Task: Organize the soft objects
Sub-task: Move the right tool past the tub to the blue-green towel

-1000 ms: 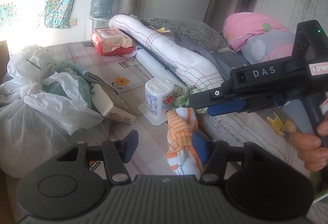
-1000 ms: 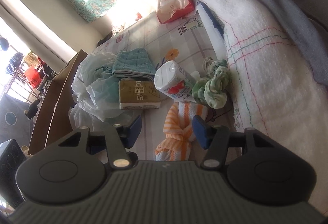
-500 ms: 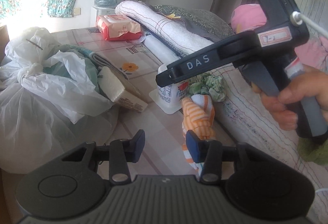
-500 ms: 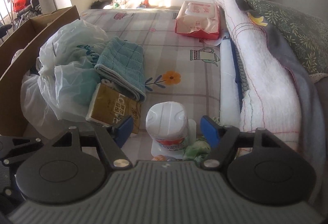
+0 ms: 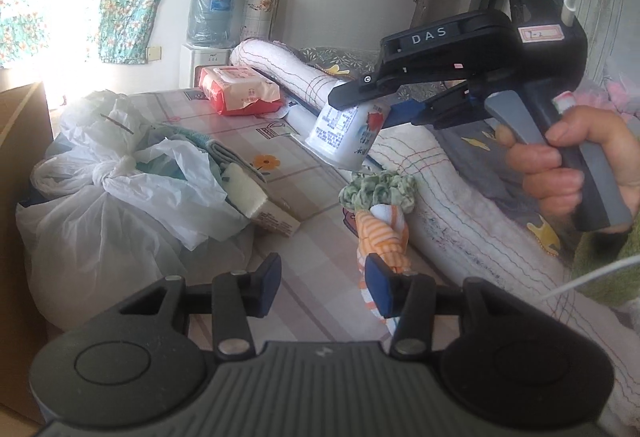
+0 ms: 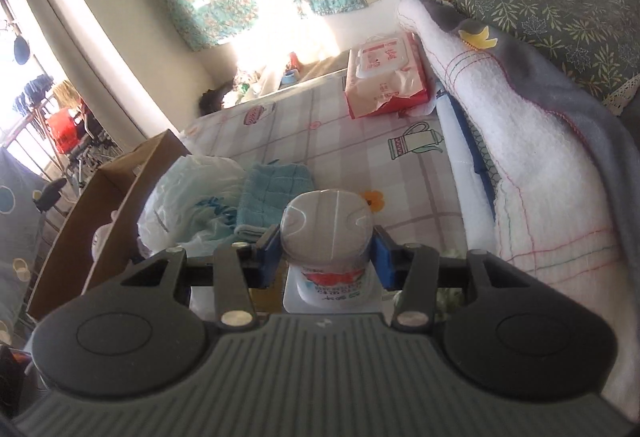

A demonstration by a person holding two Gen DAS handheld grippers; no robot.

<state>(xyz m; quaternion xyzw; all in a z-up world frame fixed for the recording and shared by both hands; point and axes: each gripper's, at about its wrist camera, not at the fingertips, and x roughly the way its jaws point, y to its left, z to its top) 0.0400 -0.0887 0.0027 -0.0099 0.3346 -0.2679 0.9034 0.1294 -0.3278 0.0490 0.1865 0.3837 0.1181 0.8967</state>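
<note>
Two claws: right claw (image 6: 326,257) clamped on white cup (image 6: 326,237), jaws just closed in; left claw (image 5: 322,283) open, nothing gripped.
Cup: lifted clear of bed sheet (image 5: 224,117), tilted; a second ago it was standing beside the socks.
Soft objects: orange striped sock (image 5: 382,233) just beside left claw's right pad; green sock (image 5: 376,187) touching it.
Edges: rolled white blanket (image 5: 448,197) bounds right; plastic bags (image 5: 100,197) and cardboard box (image 6: 104,205) crowd left.
Open room: checked sheet between.
</note>
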